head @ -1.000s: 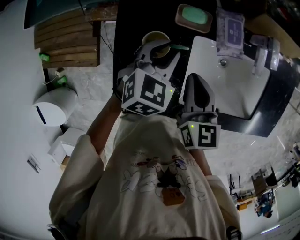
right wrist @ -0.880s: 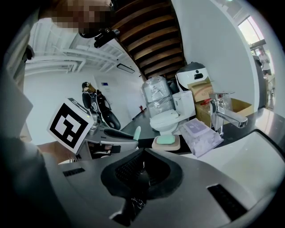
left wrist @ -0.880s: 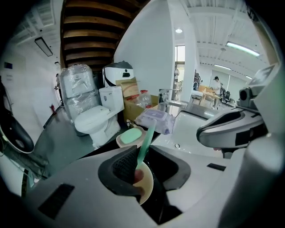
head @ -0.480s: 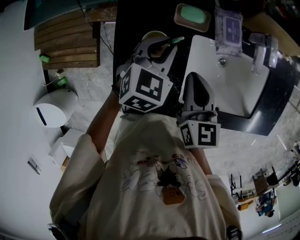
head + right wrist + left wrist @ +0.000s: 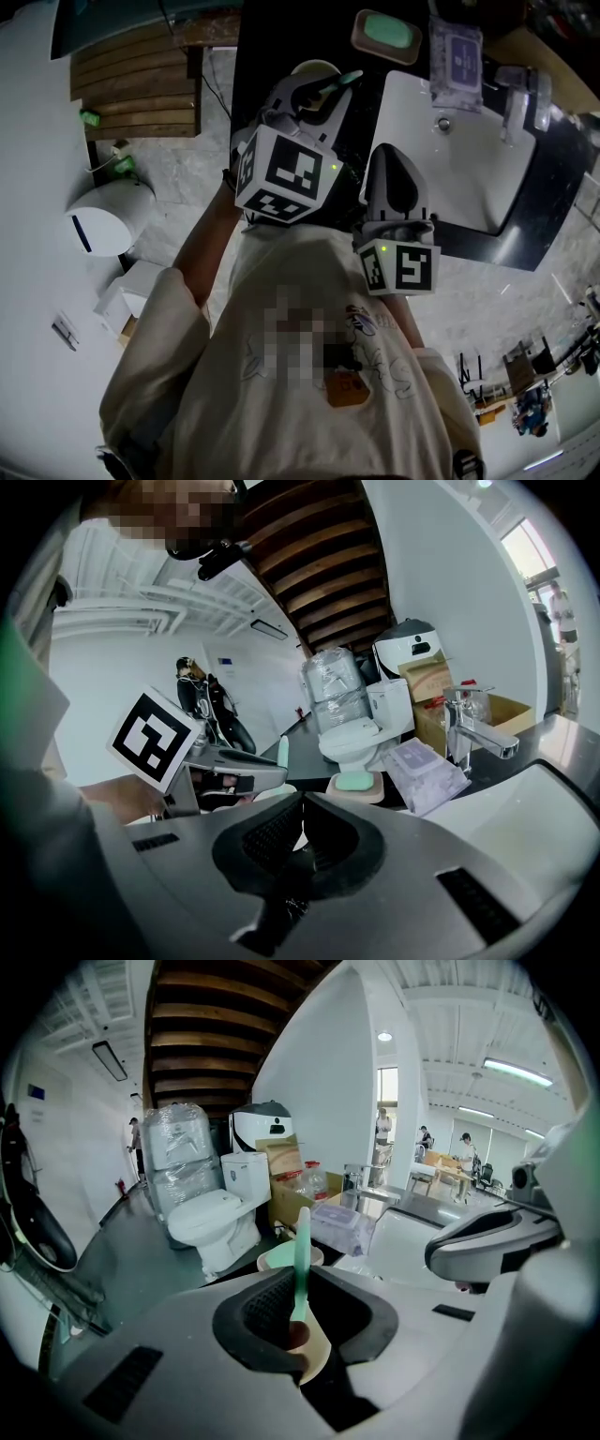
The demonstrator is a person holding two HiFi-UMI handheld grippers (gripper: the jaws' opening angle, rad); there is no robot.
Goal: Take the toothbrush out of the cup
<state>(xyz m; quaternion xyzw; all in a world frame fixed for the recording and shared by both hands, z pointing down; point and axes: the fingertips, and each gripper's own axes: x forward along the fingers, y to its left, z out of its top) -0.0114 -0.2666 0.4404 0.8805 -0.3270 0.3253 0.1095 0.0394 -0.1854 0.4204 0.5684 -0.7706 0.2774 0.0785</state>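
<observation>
A cream cup [image 5: 302,69] stands on the dark counter left of the sink. A mint-green toothbrush [image 5: 341,80] leans out of it toward the right. My left gripper [image 5: 315,91] hangs over the cup's mouth and is shut on the toothbrush [image 5: 301,1246], whose handle runs up between the pads, with the cup rim [image 5: 317,1349] just below. My right gripper [image 5: 393,157] hovers over the counter edge beside the sink, shut with nothing in it. From the right gripper [image 5: 300,810] view, the toothbrush [image 5: 283,750] stands up past the left gripper's jaw.
A white sink [image 5: 469,159] with a chrome faucet [image 5: 521,92] lies to the right. A soap dish [image 5: 383,33] with green soap and a pack of wipes [image 5: 457,52] sit behind it. On the floor to the left are wooden slats [image 5: 131,80] and a white bin [image 5: 108,216].
The left gripper's jaws have closed in on the toothbrush handle, and the gripper has edged toward the cup. The brush head has shifted slightly up and left. The right gripper has stayed put.
</observation>
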